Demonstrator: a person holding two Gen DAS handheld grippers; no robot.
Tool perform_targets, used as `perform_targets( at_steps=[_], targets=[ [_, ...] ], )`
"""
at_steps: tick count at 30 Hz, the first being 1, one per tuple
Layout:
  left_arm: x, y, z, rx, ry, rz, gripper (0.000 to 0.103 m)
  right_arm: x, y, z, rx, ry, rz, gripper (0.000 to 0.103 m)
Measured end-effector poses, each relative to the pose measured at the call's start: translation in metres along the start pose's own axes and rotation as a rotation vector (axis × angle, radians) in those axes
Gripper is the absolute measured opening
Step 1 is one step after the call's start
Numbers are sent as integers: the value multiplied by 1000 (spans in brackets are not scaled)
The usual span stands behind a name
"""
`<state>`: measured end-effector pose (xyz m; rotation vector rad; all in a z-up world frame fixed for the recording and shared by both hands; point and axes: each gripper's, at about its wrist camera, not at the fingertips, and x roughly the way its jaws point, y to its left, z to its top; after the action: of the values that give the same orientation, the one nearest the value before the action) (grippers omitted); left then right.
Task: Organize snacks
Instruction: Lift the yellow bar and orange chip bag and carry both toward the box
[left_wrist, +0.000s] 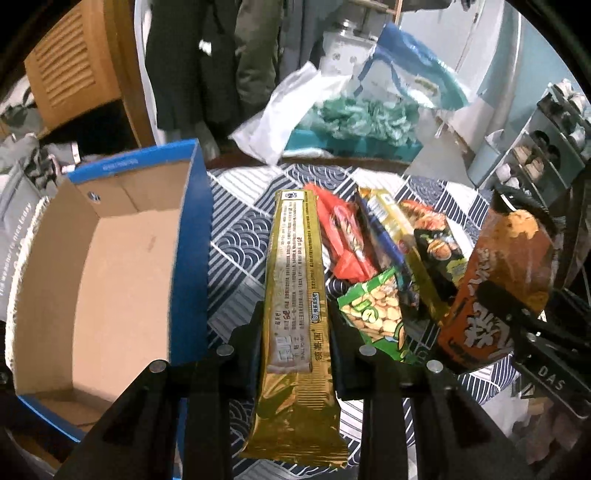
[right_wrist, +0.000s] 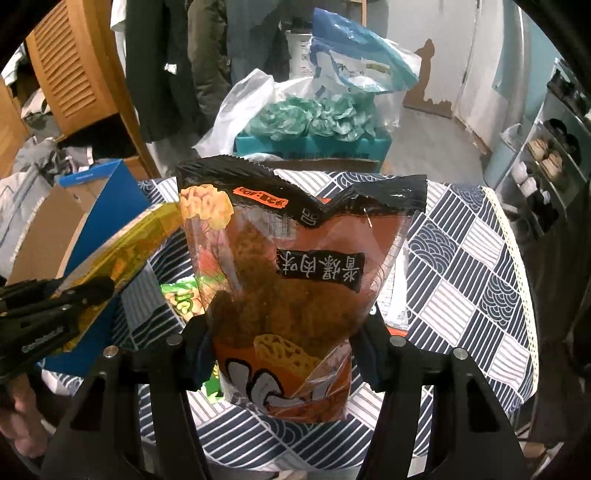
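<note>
Your left gripper (left_wrist: 295, 332) is clamping the long gold packet (left_wrist: 295, 295) between narrow jaws, the wrapper running straight up the middle of the left view with its crimped end hanging toward the bottom edge. To its left the blue cardboard box (left_wrist: 110, 277) is sitting open, filling the left side of the frame. The pile of snacks (left_wrist: 384, 258) is lying on the patterned tablecloth (left_wrist: 240, 229) right of centre, a green peanut bag (left_wrist: 376, 317) nearest the jaws. Your right gripper (right_wrist: 284, 347) is squeezing the orange and black snack bag (right_wrist: 295, 280) at its lower half, jaws set fairly wide, the bag standing up and filling the centre of the right view. The gold packet is showing at the left of that view, beside the box.
</note>
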<state>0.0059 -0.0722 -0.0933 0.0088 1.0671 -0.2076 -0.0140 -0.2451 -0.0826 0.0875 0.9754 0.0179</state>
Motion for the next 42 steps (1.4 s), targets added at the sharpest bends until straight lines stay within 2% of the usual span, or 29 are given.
perform_targets(
  at_steps=[12, 22, 30, 42],
  targets=[
    [-50, 12, 8, -3, -129, -3, 29, -26, 20, 13, -32, -67, 25, 61],
    [-79, 38, 10, -47, -183, -10, 29, -44, 45, 29, -43, -110, 77, 61],
    [-96, 70, 10, -105, -232, 28, 29, -48, 79, 41, -89, -123, 122, 61],
    [-107, 128, -2, -207, -257, 81, 29, -47, 148, 57, -165, -124, 198, 61]
  ],
)
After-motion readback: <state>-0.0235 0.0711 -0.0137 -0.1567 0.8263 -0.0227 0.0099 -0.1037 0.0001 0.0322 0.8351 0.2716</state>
